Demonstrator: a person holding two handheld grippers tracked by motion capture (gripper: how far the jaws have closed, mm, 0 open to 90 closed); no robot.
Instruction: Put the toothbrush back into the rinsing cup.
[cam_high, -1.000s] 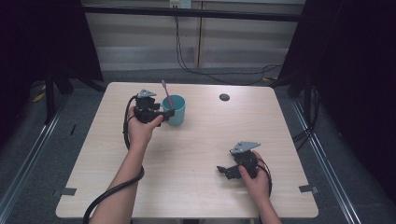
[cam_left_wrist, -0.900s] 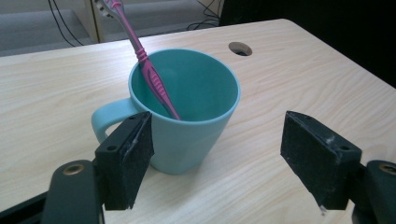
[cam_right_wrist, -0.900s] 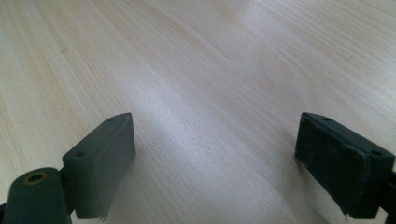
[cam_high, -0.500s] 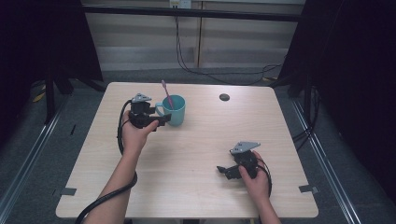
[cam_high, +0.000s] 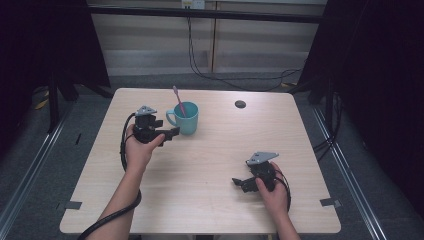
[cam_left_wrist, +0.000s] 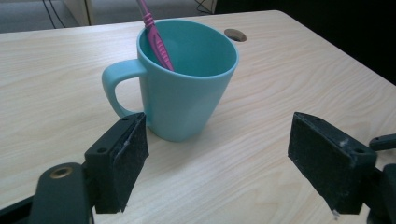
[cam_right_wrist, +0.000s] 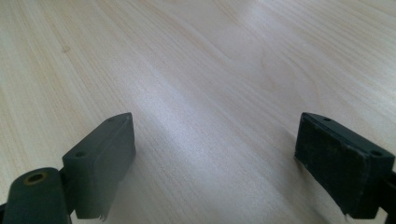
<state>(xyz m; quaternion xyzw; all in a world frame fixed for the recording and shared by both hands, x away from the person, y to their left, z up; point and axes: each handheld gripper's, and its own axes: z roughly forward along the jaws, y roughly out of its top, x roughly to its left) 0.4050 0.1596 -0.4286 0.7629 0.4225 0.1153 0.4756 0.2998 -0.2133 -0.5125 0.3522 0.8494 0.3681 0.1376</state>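
A teal mug (cam_high: 186, 120) stands upright on the far middle of the table with a pink stick-like utensil (cam_high: 178, 102) leaning in it. My left gripper (cam_high: 172, 134) sits just left of the mug, pointing at it. In the left gripper view the mug (cam_left_wrist: 187, 93) and utensil (cam_left_wrist: 156, 39) lie beyond the left gripper (cam_left_wrist: 217, 158). Its jaws have just been opening; they stand wide, with nothing between the pads. My right gripper (cam_high: 239, 184) rests low at the near right, and the right gripper (cam_right_wrist: 212, 163) is open over bare wood.
A dark round hole (cam_high: 240, 104) sits in the tabletop (cam_high: 210, 210) behind and right of the mug. Cables trail across the floor beyond the far edge. Dark curtains and metal rails flank the table.
My left gripper has drawn back from the mug, leftward and toward the person, and no longer reaches its side. The mug stayed put. The right gripper has not moved.
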